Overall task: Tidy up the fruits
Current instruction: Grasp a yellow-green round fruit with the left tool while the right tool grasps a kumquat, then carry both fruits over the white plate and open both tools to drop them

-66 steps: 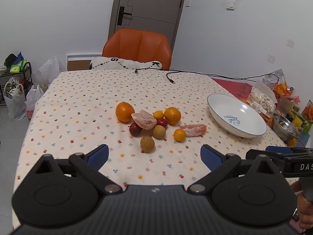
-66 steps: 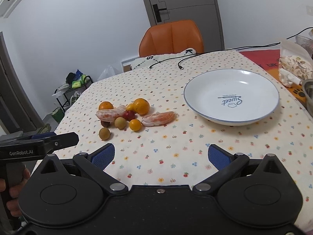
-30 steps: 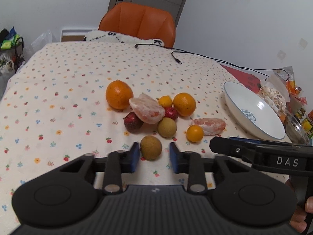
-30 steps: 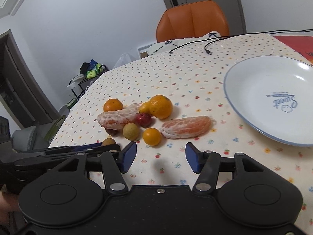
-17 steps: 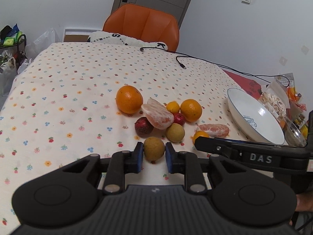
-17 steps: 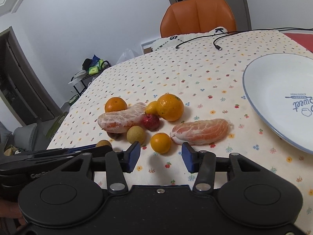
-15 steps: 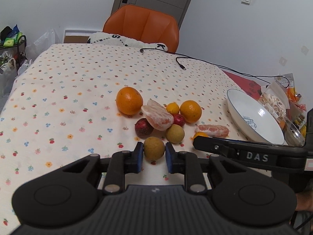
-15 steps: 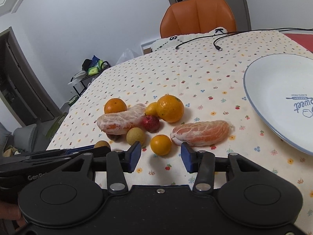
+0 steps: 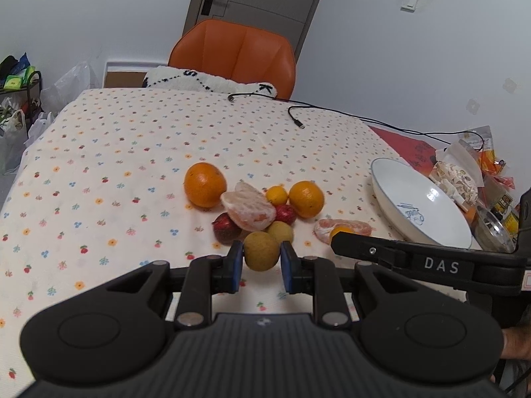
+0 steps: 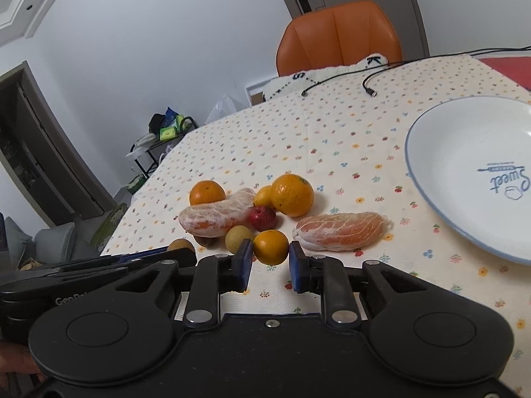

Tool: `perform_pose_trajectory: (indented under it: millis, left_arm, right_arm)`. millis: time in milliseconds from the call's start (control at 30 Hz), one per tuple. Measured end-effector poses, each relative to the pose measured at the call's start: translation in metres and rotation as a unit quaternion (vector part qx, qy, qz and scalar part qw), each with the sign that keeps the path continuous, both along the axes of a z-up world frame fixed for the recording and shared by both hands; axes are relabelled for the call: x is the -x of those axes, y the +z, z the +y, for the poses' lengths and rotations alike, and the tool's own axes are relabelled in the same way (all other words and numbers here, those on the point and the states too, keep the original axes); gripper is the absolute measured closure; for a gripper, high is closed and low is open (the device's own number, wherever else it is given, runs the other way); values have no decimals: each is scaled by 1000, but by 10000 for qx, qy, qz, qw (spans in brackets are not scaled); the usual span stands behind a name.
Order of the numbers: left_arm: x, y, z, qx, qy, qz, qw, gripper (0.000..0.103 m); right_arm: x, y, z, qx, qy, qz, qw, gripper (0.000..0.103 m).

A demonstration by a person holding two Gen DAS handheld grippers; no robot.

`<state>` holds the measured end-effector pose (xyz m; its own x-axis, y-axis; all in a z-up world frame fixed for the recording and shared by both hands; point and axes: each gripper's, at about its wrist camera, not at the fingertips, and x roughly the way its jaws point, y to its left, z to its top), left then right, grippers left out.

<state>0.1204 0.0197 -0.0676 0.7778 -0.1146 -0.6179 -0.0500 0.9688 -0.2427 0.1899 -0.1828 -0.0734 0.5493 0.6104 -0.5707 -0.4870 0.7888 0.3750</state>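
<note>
Pinching tan round fruit (image 9: 261, 251), left gripper (image 9: 261, 268) narrowed, blue pads (image 9: 236, 265) touching both its sides; fruit at near edge of pile on flowered tablecloth (image 9: 99, 152); white plate (image 9: 418, 213) off right. Right wrist view: right gripper (image 10: 269, 264) nearly closed around small orange (image 10: 270, 246), pads at its flanks, contact unclear; peeled citrus segment (image 10: 341, 231) just right, large orange (image 10: 292, 194) behind.

Chair (image 9: 234, 53): orange, behind the worktop.
Cable (image 9: 298, 122): black, lying across the floral cloth.
Door (image 9: 252, 6): grey, shut.
</note>
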Motion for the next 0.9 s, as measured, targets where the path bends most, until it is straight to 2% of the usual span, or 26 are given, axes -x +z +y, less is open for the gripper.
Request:
perform_pose_trajectory:
  millis: [533,900]
  left_arm:
    - [-11,16,-37,-77,-327,-264,9991,81]
    - [-23,22,-71,-124,-670,-375,9970,81]
  right_arm:
    - [15,29,-44,75,-401,-462,9981,81]
    - [13,30,-81,104,-911,-547,9943,81]
